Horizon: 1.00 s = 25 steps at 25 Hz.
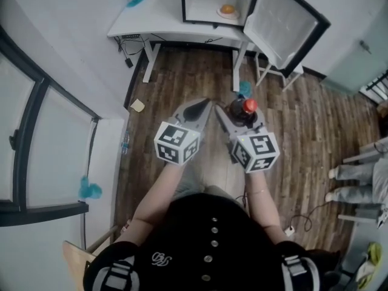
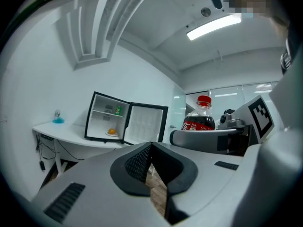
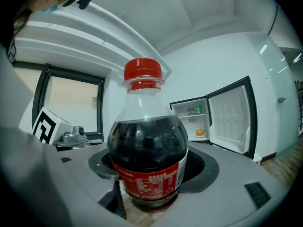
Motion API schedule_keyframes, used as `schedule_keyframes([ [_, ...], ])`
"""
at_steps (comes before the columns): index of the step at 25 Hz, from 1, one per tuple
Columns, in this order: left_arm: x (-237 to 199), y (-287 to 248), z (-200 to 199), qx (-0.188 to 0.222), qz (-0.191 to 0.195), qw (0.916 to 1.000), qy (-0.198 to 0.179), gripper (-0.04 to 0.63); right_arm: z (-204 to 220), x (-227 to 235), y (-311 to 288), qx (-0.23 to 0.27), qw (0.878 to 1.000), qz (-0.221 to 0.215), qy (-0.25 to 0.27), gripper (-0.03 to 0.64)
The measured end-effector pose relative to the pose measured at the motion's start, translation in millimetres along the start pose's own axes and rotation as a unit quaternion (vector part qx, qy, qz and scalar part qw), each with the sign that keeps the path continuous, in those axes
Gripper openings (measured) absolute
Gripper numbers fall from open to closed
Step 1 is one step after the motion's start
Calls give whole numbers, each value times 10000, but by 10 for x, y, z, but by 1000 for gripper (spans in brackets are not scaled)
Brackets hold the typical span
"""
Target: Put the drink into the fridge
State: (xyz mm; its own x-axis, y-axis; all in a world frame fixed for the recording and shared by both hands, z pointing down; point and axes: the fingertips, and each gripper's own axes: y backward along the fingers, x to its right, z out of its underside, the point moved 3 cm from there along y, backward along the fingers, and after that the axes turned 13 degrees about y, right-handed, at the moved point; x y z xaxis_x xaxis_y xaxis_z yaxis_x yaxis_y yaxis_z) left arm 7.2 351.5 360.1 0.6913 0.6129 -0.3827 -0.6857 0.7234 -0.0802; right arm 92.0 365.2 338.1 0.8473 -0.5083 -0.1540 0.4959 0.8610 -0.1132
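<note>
The right gripper (image 3: 150, 198) is clamping a cola bottle (image 3: 147, 143) low on its body, with both jaws pressing in at the level of the red label. Dark drink is filling the bottle up to the shoulder, and the red cap is sitting at the top centre of the right gripper view. In the head view the bottle is standing upright at the frame's centre, just right of the left gripper (image 1: 201, 108), over the wood floor (image 1: 182, 83). The left gripper's jaws are meeting at their tips with nothing between them. In the left gripper view only floor is showing through the gap lower down.

The fridge (image 1: 213, 2) is sitting on a white table (image 1: 145, 22) at the top centre of the head view, well apart from the bottle. Its door (image 1: 284, 18) is standing open toward the right. An orange thing (image 1: 227, 8) is lying on a plate on the fridge's lower level, and a small green thing (image 3: 198, 109) is standing on the shelf above it. A blue thing (image 1: 136, 0) is lying on the table left of the fridge. At the right edge of the head view another person's legs (image 1: 357, 174) are standing on the floor.
</note>
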Motion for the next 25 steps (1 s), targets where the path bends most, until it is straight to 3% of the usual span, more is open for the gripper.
schedule_keyframes([
  [11, -545, -381, -54, -88, -284, 9995, 130, 6, 117, 236, -588, -100, 9999, -64, 18, 324],
  [25, -1593, -1349, -672, -256, 4, 9996, 72, 6, -38, 800, -2011, -187, 9992, 355, -41, 324],
])
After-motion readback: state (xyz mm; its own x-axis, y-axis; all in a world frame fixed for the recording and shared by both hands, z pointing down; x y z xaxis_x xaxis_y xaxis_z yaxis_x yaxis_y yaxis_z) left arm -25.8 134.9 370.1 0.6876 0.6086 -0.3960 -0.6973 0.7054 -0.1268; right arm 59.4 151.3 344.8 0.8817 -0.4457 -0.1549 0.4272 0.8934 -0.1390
